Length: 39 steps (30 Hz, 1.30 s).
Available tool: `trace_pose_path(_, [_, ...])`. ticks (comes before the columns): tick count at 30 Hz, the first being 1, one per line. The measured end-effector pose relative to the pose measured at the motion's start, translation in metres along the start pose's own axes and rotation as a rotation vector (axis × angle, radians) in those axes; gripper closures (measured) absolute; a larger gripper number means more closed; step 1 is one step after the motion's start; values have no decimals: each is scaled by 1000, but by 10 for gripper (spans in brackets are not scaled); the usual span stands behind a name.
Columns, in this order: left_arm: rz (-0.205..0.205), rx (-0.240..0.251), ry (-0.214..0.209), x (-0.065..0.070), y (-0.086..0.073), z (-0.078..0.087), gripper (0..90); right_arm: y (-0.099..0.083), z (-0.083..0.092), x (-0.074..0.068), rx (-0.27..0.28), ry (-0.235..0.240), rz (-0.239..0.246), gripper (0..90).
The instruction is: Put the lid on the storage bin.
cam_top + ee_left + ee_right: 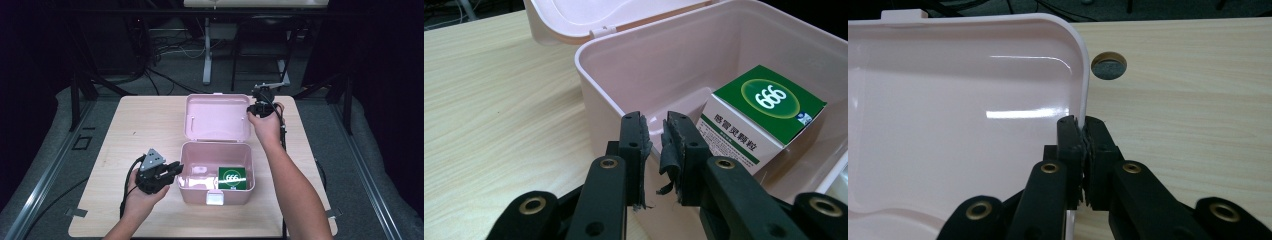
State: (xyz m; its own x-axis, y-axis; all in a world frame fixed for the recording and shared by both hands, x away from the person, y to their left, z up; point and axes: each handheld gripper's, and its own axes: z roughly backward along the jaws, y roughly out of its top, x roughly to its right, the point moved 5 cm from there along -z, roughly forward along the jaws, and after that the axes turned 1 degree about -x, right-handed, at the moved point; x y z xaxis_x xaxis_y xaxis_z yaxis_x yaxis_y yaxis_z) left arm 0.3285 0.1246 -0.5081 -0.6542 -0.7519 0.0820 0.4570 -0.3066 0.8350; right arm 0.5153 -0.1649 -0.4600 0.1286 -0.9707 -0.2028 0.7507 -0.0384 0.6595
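Pink plastic makes up the open box (216, 172) at the middle of the table (145, 125), its lid (217, 117) thrown back and lying behind it, and my right gripper (1081, 127) has the lid's right edge pinched tight between its jaws near the round hole (1109, 65) in the tabletop. My left gripper (655, 132) sits at the box's left wall, jaws almost together with only a thin gap and nothing held, just above the rim. Inside, toward the right, rests a green and white carton (761, 117) marked 666.
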Motion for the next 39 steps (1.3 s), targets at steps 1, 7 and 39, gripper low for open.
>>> trace_pose_path(1, [0, 2, 2, 0, 0, 0, 781, 0, 2, 0, 1, 0, 3, 876])
trace_pose_path(7, [-1, 4, 4, 0, 0, 0, 781, 2, 12, -3, 28, 1, 34, 876])
trace_pose_path(39, [-1, 7, 6, 0, 0, 0, 786, -15, 67, -16, 187, 55, 167, 870])
